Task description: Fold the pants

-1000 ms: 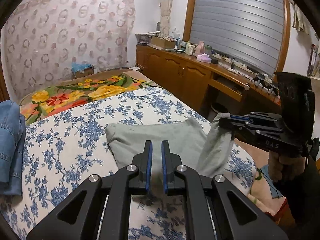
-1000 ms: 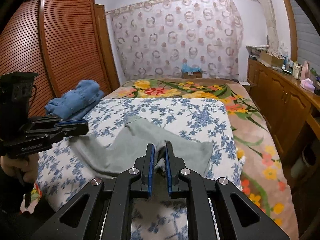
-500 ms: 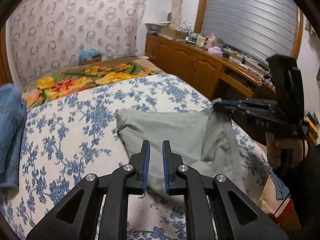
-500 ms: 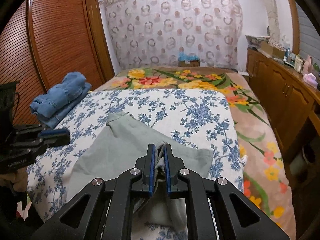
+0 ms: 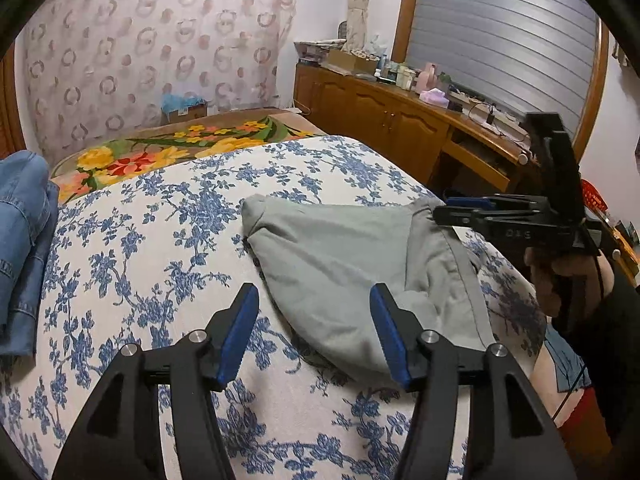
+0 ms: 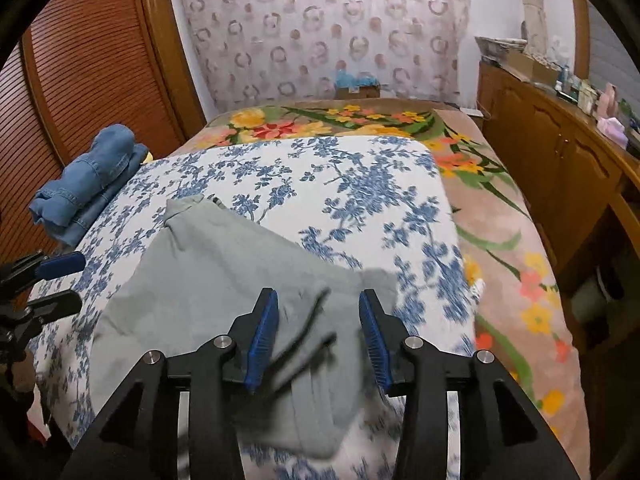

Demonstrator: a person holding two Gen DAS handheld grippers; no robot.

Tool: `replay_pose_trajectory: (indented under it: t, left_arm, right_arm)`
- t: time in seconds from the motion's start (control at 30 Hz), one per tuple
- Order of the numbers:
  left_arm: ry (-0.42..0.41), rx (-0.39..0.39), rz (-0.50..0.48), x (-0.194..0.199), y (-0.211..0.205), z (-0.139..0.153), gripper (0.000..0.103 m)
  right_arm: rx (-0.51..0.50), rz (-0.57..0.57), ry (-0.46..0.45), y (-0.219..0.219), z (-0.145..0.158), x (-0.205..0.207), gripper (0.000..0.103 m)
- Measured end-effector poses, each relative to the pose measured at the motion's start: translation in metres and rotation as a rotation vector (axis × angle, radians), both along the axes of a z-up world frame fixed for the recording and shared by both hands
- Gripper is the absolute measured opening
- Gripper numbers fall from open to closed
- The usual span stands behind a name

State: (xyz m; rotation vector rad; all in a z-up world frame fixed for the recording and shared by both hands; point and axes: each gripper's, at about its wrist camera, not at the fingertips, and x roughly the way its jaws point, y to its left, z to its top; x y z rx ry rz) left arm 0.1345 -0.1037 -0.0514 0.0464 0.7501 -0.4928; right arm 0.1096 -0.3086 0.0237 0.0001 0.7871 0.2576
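Observation:
Grey-green pants point(image 5: 340, 256) lie folded in a rough wedge on the blue-flowered bed cover point(image 5: 140, 240). My left gripper point(image 5: 314, 296) hovers over their near left edge. Its jaws are opening, and the blue pads touch nothing; cloth and cover lie below the gap. In the right wrist view the pants point(image 6: 208, 272) spread ahead and to the left. My right gripper point(image 6: 318, 300) is opening too, with a blurred fold of the pants dropping between its pads, free of them. Each gripper also shows in the other's view: the right gripper point(image 5: 444, 208) in a hand, the left gripper point(image 6: 60, 284) at the left edge.
Folded blue jeans point(image 6: 92, 172) sit at the bed's left side, against a louvred wooden wardrobe point(image 6: 92, 60). A bright flowered blanket point(image 6: 500, 216) covers the far end and right side of the bed. A wooden cabinet point(image 5: 384, 120) with clutter on top runs along the right.
Both grippers were shut, the right one on a bunch of the pants; both now stand open and a little lower. The cloth has dropped onto the bed.

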Motion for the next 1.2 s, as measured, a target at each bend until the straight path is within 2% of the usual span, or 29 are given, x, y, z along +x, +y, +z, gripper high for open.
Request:
replay_pose_trajectory:
  t: [0.23, 0.4, 0.53, 0.67, 0.7, 0.8, 0.87, 1.2]
  left_arm:
    - [-0.031, -0.013, -0.066, -0.026, -0.012, 0.008, 0.059]
    - [-0.048, -0.015, -0.167, -0.044, -0.036, 0.012, 0.056]
    - [-0.032, 0.021, -0.242, -0.051, -0.061, 0.001, 0.046]
    - [0.009, 0.048, -0.299, -0.053, -0.075, -0.014, 0.046]
    - [0.019, 0.056, -0.307, -0.053, -0.076, -0.018, 0.046]
    - [0.068, 0.072, -0.305, -0.045, -0.079, -0.032, 0.056]
    - [0.107, 0.077, -0.315, -0.041, -0.080, -0.041, 0.056]
    - [0.025, 0.168, -0.364, -0.061, -0.088, -0.047, 0.060]
  right_arm:
    - [0.012, -0.055, -0.027, -0.023, 0.005, -0.053, 0.047]
    - [0.003, -0.071, -0.028, -0.030, 0.006, -0.082, 0.047]
    - [0.022, -0.070, -0.044, -0.031, 0.013, -0.091, 0.047]
    - [0.039, -0.065, -0.057, -0.031, 0.016, -0.096, 0.047]
    - [0.041, -0.063, -0.059, -0.031, 0.015, -0.097, 0.047]
    - [0.040, -0.059, -0.059, -0.030, 0.012, -0.099, 0.047]
    - [0.043, -0.055, -0.058, -0.030, 0.010, -0.099, 0.047]
    - [0.052, -0.053, -0.048, -0.028, 0.005, -0.096, 0.047]
